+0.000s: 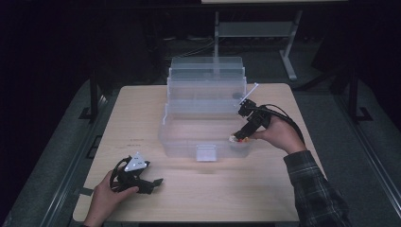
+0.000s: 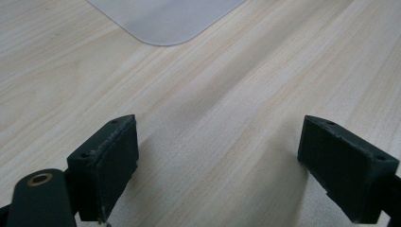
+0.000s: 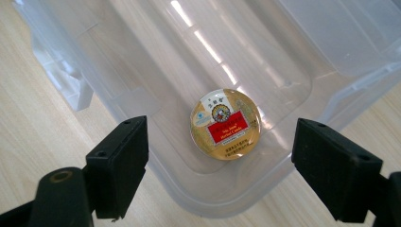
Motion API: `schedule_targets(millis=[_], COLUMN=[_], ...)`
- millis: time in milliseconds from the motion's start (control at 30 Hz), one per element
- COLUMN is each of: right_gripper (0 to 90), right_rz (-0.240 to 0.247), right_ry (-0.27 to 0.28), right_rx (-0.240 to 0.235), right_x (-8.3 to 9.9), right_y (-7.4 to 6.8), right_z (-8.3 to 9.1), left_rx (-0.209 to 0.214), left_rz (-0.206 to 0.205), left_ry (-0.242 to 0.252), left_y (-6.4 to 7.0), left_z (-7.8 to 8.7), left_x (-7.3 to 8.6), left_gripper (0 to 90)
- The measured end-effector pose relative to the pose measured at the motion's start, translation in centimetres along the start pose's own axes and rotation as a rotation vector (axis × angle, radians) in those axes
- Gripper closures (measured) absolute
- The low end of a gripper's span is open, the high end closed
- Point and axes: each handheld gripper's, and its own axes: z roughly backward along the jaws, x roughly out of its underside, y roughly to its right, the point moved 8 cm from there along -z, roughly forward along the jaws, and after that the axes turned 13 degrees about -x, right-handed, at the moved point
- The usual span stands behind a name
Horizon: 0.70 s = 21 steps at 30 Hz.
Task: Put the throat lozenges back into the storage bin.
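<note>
I see the right gripper (image 1: pixel 239 137) over the right end of the clear plastic organiser box (image 1: pixel 189 142), which stands in the middle of the wooden table (image 1: pixel 142 104) with its stepped trays folded back. In the right gripper view its two black jaws are spread wide and hold nothing. Between them, lower down, a round candy tin (image 3: pixel 226 124) lies flat on the floor of the box's bottom compartment, near the rounded corner. Its lid is golden, with a white label and a red label. The jaws do not touch the tin.

The left gripper (image 1: pixel 150 183) rests low over the near left part of the table, well apart from the box. Its jaws are also spread, with bare wood between them. In the left gripper view a rounded corner of frosted plastic (image 2: pixel 163 19) lies on the table ahead.
</note>
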Motion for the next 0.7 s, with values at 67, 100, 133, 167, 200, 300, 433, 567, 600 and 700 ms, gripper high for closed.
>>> schedule_targets(millis=[67,100,133,167,200,300,433,567,600,700], right_gripper=[19.3,19.3,19.3,19.3,19.3,19.1,18.9,18.6,18.3,17.4], right_rz=[0.0,-0.002,-0.001,-0.005,-0.005,-0.014,-0.02,-0.031,-0.031,-0.04], right_ry=[0.004,0.008,0.01,0.014,0.019,0.031,0.048,0.058,0.059,0.069], right_rx=[0.005,0.003,0.003,0.005,0.004,0.004,0.002,0.002,0.004,0.004], right_x=[0.2,0.3,0.5,0.6,0.8,1.4,2.3,3.3,3.5,4.2], right_y=[0.0,-0.1,0.0,0.0,0.0,0.0,0.1,0.2,0.3,0.3], right_z=[0.3,0.4,0.5,0.6,0.7,0.9,1.1,1.3,1.3,1.5], left_rx=[0.0,0.0,0.0,0.0,0.0,0.001,0.001,0.001,0.001,0.001], left_rz=[0.0,0.0,0.0,0.0,0.0,-0.003,-0.004,-0.004,-0.004,-0.004], left_ry=[0.0,0.0,0.0,0.0,0.0,-0.001,-0.002,-0.002,-0.002,-0.002], left_y=[0.0,0.0,0.0,0.0,0.0,0.0,0.0,0.0,0.0,0.0], left_z=[0.0,0.0,0.0,0.0,0.0,0.0,0.0,0.0,0.0,0.0], left_x=[0.0,0.0,0.0,0.0,0.0,0.0,0.0,0.0,0.0,0.0], left_gripper=[12.2,12.2,12.2,12.2,12.2,12.2,12.2,12.2,12.2,12.2])
